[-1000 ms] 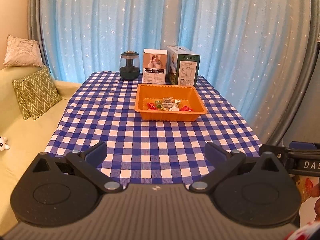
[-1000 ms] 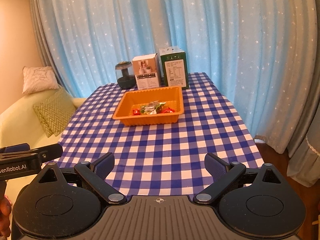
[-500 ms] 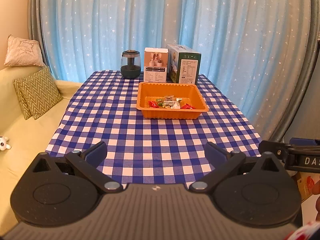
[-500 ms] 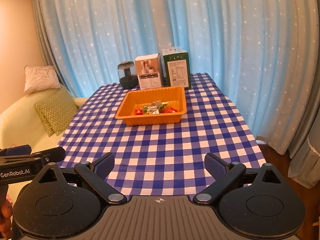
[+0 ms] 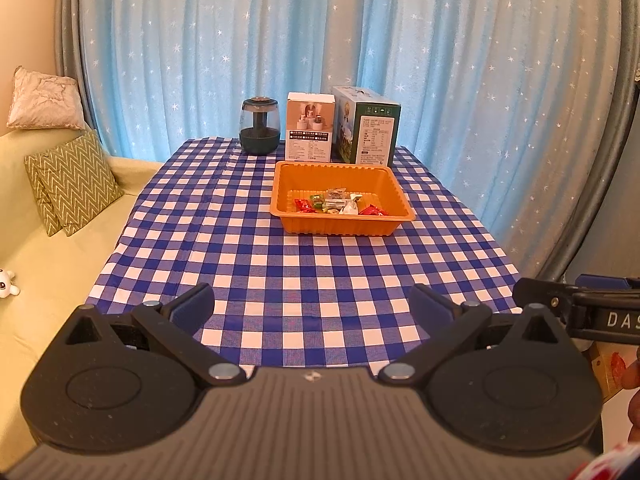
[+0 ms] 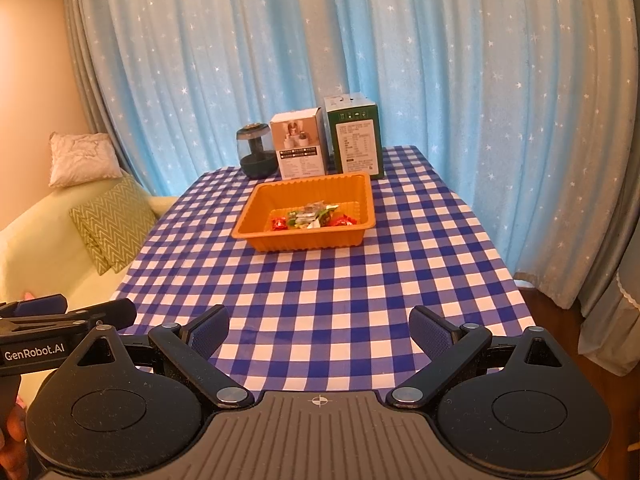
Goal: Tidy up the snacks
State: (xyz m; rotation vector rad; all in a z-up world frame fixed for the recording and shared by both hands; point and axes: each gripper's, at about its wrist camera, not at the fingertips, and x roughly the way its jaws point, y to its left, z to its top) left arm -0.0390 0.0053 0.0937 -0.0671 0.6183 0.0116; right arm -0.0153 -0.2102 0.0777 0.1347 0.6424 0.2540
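Orange tray (image 5: 342, 224) farther off now

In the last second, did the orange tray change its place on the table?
No. The orange tray sits just in front of the white box and green box, as before; only the cameras shifted slightly.

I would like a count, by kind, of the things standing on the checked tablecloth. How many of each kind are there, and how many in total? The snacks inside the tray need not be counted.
Cartons: 2, a white carton and a green carton.
Orange tray: 1
Dark jar: 1
Total: 4
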